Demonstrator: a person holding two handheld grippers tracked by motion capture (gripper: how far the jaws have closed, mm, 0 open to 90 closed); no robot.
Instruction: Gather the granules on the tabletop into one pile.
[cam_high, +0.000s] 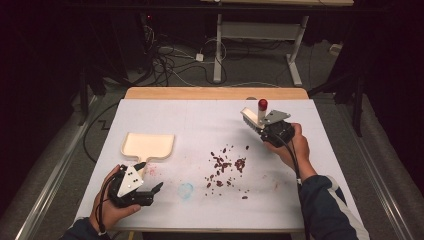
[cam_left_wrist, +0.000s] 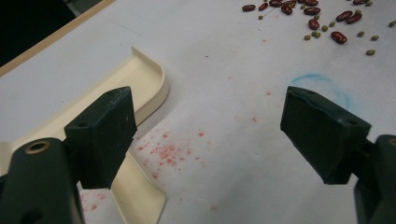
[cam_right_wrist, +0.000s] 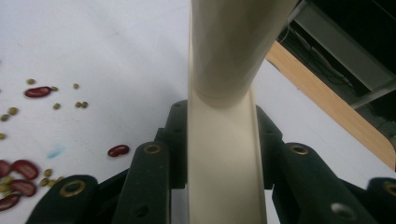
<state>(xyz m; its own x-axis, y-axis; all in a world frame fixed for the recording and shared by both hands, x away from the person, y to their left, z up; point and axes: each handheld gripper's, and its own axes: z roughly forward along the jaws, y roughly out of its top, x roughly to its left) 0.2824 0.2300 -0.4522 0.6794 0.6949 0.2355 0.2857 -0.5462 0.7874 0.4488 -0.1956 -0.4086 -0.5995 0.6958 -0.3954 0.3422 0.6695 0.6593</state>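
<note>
A cream dustpan (cam_high: 148, 145) (cam_left_wrist: 149, 79) lies flat on the left of the white table, its handle pointing toward me. My left gripper (cam_high: 151, 175) (cam_left_wrist: 210, 121) hovers open at that handle's end; one jaw is over the handle, the other over bare table. Dark red beans and small green ones (cam_high: 225, 165) (cam_left_wrist: 308, 14) (cam_right_wrist: 23, 172) are scattered mid-table. My right gripper (cam_high: 263, 127) (cam_right_wrist: 222, 140) is shut on the cream handle of a small brush (cam_high: 250, 118) (cam_right_wrist: 224, 70), held above the table behind and right of the beans, with its red-tipped end (cam_high: 262, 104) up.
The white sheet (cam_high: 200, 115) covers a wooden table whose far edge (cam_high: 215, 93) shows. A blue chalk ring (cam_high: 186, 190) (cam_left_wrist: 322, 81) and reddish specks (cam_left_wrist: 168, 151) mark the sheet near my left gripper. Desk legs and cables lie on the floor beyond.
</note>
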